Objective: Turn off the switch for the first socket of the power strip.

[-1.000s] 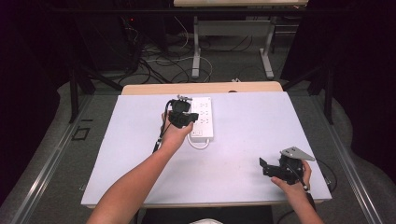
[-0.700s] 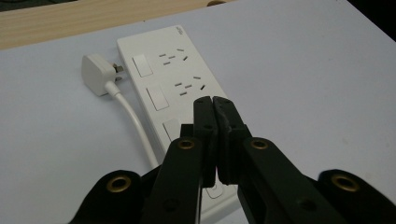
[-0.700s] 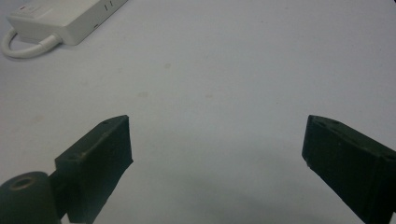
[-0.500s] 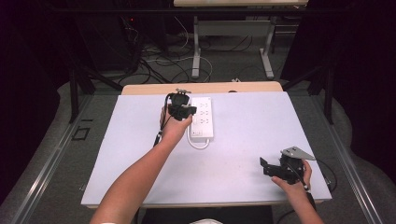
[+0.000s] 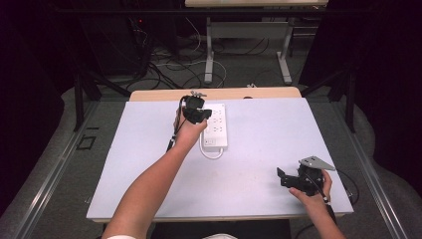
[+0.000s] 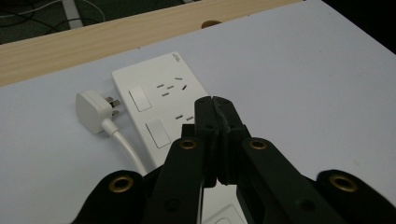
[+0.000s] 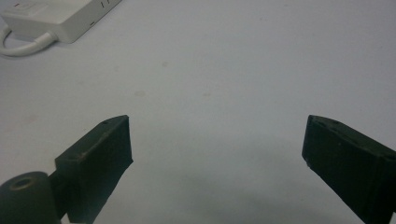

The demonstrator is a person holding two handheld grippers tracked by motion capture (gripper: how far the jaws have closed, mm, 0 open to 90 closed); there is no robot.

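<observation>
A white power strip (image 5: 215,128) lies at the middle back of the white table (image 5: 259,149), its cord looping out at the near end. My left gripper (image 5: 201,114) hovers over the strip's left side, jaws pressed together with nothing between them (image 6: 215,103). In the left gripper view the strip (image 6: 154,93) shows sockets and rocker switches, and its white plug (image 6: 93,109) lies on the table beside it. My right gripper (image 5: 281,177) rests low near the front right corner, jaws wide apart and empty (image 7: 217,149); the strip's end (image 7: 60,14) shows far off.
A wooden table edge (image 5: 214,93) runs behind the white top. Beyond it stand desk legs (image 5: 209,55) and tangled cables (image 5: 169,64) on the floor. Metal rails (image 5: 45,179) flank the table on both sides.
My left gripper has moved a little farther back along the power strip, staying shut. The right gripper has stayed where it was, open.
</observation>
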